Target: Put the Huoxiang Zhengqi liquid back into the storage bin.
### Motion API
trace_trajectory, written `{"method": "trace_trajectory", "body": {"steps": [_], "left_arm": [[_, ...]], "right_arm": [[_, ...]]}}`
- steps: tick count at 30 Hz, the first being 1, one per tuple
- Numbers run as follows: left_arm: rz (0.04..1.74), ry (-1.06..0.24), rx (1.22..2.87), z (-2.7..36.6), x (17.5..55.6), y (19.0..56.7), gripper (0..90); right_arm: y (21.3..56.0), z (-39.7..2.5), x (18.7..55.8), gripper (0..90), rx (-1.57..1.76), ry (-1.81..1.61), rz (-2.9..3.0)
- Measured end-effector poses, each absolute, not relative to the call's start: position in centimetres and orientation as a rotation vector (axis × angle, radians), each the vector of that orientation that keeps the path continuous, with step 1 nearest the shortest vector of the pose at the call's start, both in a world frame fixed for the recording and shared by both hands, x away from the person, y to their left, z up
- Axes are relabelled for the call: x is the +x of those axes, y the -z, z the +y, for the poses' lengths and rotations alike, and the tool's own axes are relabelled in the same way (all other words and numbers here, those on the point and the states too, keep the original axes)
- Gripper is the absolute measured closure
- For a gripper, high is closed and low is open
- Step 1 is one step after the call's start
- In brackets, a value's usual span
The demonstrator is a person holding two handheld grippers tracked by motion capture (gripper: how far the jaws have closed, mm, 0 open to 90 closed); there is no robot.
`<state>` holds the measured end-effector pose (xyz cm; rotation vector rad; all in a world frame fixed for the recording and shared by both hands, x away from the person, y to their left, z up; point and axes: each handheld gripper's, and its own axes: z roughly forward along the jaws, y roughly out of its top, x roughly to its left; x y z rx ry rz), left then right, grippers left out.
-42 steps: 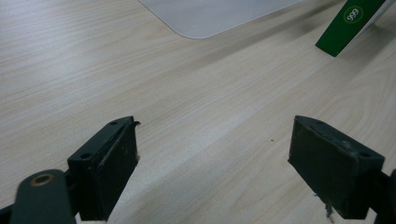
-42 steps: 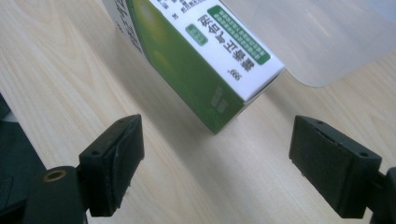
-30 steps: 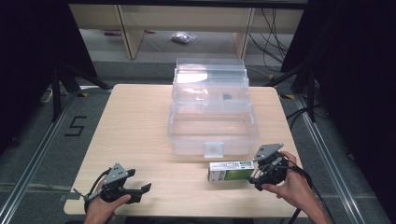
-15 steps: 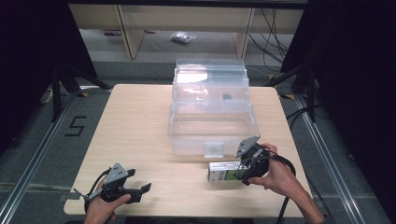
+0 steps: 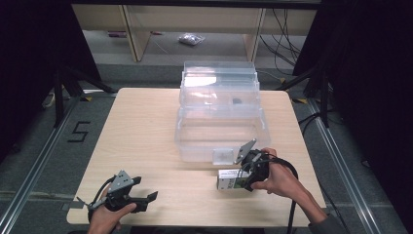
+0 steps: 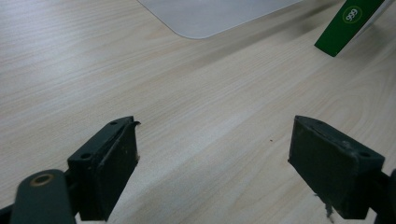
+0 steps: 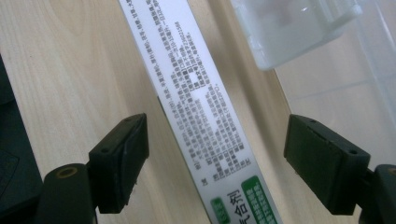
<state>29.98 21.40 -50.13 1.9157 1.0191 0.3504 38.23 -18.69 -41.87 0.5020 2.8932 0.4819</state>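
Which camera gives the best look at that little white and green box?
The right gripper view: the box lies close up between open jaws, its print sharp. The high view shows it small beside the clear bin; the left gripper view catches one green corner.

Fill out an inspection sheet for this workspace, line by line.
Surface: light wooden table, bare wood in front.
Job's things: white-and-green carton lying flat before the clear plastic bin.
Clutter: nothing seen on the table.
Grippers: right hand-held gripper open, jaws either side of the carton; left hand-held gripper open over bare wood.
Cables: black cable trailing from the right hand-held gripper.
Surroundings: grey floor, wooden shelf legs, a small bag on the floor.
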Motion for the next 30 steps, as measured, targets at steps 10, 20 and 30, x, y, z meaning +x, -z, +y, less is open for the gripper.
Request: {"method": "trace_trajectory", "body": {"steps": [10, 20, 30], "left_arm": [[1.02, -0.349, 1.916, 21.4, 30.0, 50.1, 14.9], [1.02, -0.348, 1.915, 21.4, 30.0, 50.1, 14.9], [1.018, -0.349, 1.916, 21.4, 30.0, 50.1, 14.9]], "right_arm": [[42.5, -17.7, 38.9, 28.2, 0.476, -0.426, 2.956], [43.1, -17.5, 38.9, 38.8, 0.455, -0.379, 2.98], [43.8, -17.1, 39.1, 50.2, 0.39, -0.253, 3.021]]}}
